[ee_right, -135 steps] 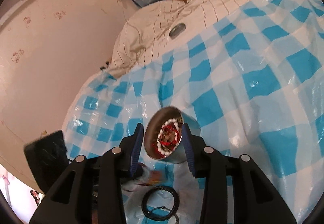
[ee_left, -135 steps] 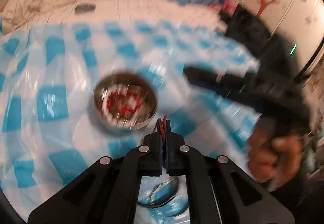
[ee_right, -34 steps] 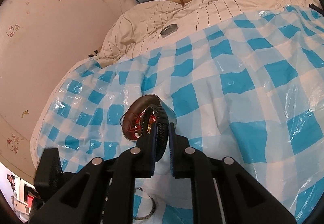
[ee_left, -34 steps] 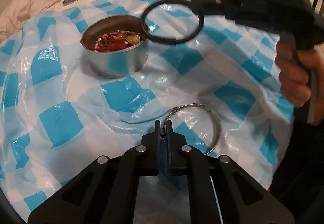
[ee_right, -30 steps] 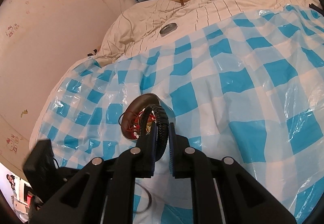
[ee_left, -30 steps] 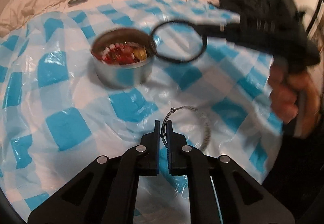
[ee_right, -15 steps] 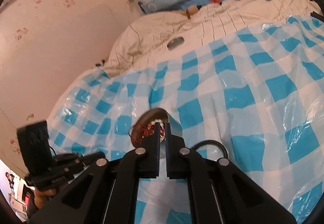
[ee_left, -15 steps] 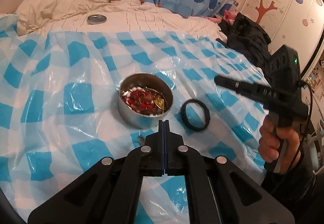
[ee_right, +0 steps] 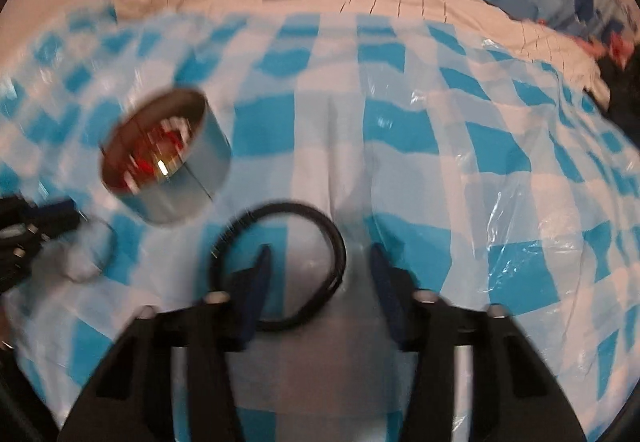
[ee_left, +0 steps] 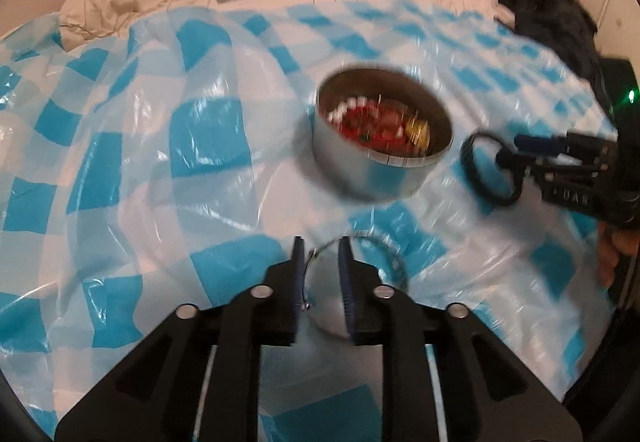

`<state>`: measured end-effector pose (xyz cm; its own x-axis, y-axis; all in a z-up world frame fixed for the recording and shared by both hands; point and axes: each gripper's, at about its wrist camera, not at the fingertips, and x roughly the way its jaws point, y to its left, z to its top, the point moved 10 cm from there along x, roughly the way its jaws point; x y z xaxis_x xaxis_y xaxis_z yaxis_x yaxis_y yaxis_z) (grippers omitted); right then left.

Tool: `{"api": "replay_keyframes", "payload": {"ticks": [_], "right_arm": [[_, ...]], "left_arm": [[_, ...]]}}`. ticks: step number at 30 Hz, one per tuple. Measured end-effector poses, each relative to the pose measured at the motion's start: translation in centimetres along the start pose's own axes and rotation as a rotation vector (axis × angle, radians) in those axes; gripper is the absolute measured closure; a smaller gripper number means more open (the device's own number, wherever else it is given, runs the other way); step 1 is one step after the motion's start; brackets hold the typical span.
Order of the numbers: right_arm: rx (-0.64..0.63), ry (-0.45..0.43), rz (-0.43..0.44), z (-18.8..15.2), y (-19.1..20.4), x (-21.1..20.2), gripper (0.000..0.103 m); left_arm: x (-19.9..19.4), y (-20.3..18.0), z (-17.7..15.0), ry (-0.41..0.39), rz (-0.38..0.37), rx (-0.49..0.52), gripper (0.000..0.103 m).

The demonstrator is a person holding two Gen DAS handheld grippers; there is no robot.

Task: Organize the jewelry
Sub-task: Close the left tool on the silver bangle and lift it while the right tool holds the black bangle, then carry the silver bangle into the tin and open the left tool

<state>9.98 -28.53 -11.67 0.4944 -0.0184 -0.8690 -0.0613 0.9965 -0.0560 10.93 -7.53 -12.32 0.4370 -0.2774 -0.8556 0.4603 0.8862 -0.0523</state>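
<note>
checkered sheet (ee_right: pixel 400 130), black bangle (ee_right: pixel 280 262), silver hoop (ee_left: pixel 380 246)

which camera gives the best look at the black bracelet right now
The right wrist view. There the black bracelet lies as a nearly whole ring on the checked sheet, partly between the open fingers of the right hand-held gripper. The left wrist view shows it small, blurred, at the far right, partly hidden by that gripper.

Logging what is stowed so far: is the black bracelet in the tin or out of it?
Out. The black bracelet lies flat on the checked sheet beside the tin, under the right gripper, whose fingers stand apart.
</note>
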Motion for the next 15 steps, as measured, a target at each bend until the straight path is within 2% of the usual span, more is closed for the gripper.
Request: {"api": "replay_keyframes", "payload": {"ticks": [2, 3, 4, 7, 10, 13, 14, 15], "right_arm": [[-0.022, -0.005, -0.012, -0.3, 0.1, 0.1, 0.092], [-0.022, -0.018, 0.0, -0.2, 0.3, -0.2, 0.094], [-0.011, -0.044, 0.015, 0.2, 0.3, -0.8, 0.095], [0.041, -0.113, 0.052, 1.3, -0.3, -2.5, 0.095], [0.104, -0.169, 0.141, 2.4, -0.5, -4.2, 0.095], [0.142, -0.214, 0.187, 3.2, -0.7, -5.4, 0.095], [0.157, -0.223, 0.21, 3.4, -0.7, -5.8, 0.102], [0.168, -0.235, 0.23, 3.6, -0.6, -6.1, 0.103]], "left_arm": [[0.6, -0.3, -0.6, 0.026, 0.019, 0.039, 0.086], [0.5, -0.4, -0.8, 0.031, 0.032, 0.06, 0.089], [0.3, -0.5, -0.8, 0.03, 0.029, 0.066, 0.099], [-0.9, -0.7, -0.4, -0.003, 0.007, 0.051, 0.1], [-2.8, -0.9, 1.0, -0.063, -0.056, 0.007, 0.1], [-4.2, -1.2, 2.2, -0.113, -0.096, -0.015, 0.099], [-4.8, -1.4, 2.8, -0.135, -0.12, -0.024, 0.099], [-5.1, -1.6, 3.1, -0.149, -0.138, -0.03, 0.099]]}}
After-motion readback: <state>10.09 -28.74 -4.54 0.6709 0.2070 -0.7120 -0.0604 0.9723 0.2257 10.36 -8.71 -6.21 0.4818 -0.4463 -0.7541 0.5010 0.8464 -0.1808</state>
